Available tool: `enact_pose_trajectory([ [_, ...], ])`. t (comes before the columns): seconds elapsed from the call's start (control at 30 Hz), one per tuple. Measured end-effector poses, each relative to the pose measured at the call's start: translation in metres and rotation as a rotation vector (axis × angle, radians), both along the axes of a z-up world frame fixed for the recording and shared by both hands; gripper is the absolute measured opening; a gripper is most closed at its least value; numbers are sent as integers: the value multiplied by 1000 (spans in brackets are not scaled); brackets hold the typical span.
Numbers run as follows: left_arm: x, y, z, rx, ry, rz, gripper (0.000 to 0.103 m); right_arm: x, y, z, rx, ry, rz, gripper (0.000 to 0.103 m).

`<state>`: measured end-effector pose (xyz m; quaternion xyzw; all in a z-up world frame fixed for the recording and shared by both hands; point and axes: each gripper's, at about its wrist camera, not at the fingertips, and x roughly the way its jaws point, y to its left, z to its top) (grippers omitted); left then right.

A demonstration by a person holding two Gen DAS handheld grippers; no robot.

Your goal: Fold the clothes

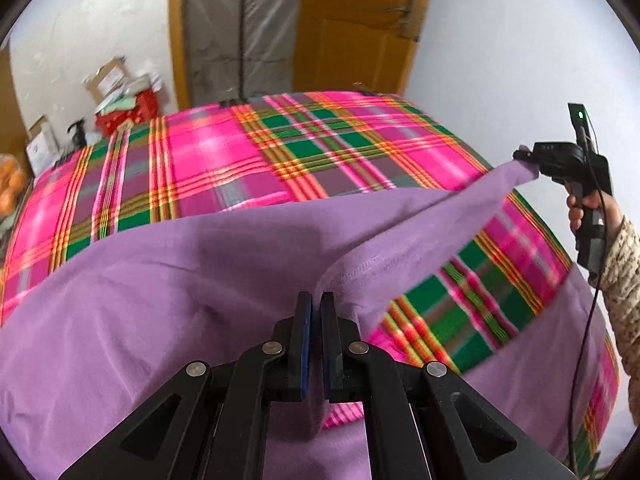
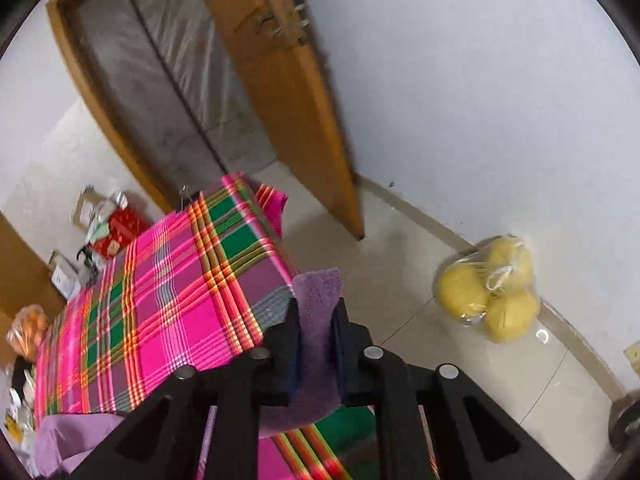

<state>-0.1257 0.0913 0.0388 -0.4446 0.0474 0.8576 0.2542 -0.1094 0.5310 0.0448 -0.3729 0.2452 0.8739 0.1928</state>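
Note:
A purple garment (image 1: 168,280) lies spread over the near part of a table covered with a pink and green plaid cloth (image 1: 224,152). My left gripper (image 1: 316,304) is shut on a fold of the purple garment at its near edge. My right gripper (image 1: 528,160) shows at the right of the left wrist view, held in a hand, shut on a corner of the garment and lifting it off the table. In the right wrist view my right gripper (image 2: 318,312) is shut on the purple garment (image 2: 320,320), above the plaid cloth's (image 2: 168,312) corner.
A wooden door (image 1: 360,24) and a plastic-covered doorway (image 1: 240,28) stand behind the table. Boxes and a red package (image 1: 124,112) sit at the far left. A bag of yellow fruit (image 2: 488,292) lies on the tiled floor by the wall. An orange bag (image 2: 28,328) sits at the left.

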Motion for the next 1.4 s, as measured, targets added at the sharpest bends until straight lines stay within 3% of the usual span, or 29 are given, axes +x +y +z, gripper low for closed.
enact_pose_trajectory([
  [0.2,-17,-5,-18,6,-48,55,4,15,8,3,-33,56,-81,36],
  [0.27,-17,-4,-21,-2,-48,56,4,32,11,7,-43,89,-115,37],
  [0.37,-17,-4,-21,-1,-45,57,4,47,11,3,-134,80,-91,37],
  [0.57,-13,-2,-21,-13,-41,52,4,48,-17,-20,-275,73,67,37],
  [0.7,-10,-2,-21,-17,-42,50,4,30,-28,-25,-264,63,100,37],
  [1.0,-9,-4,-21,-8,-42,50,4,2,-23,-30,-280,68,49,37],
  [1.07,-9,-3,-22,-7,-41,51,4,-1,-24,-29,-254,55,34,27],
  [1.1,-9,-3,-22,-6,-41,51,4,-2,-25,-28,-239,49,29,15],
  [1.17,-9,-4,-22,-1,-43,51,4,-4,-25,-26,-221,48,28,7],
  [1.4,-6,-5,-19,13,-41,49,4,1,-27,-4,-178,66,19,5],
])
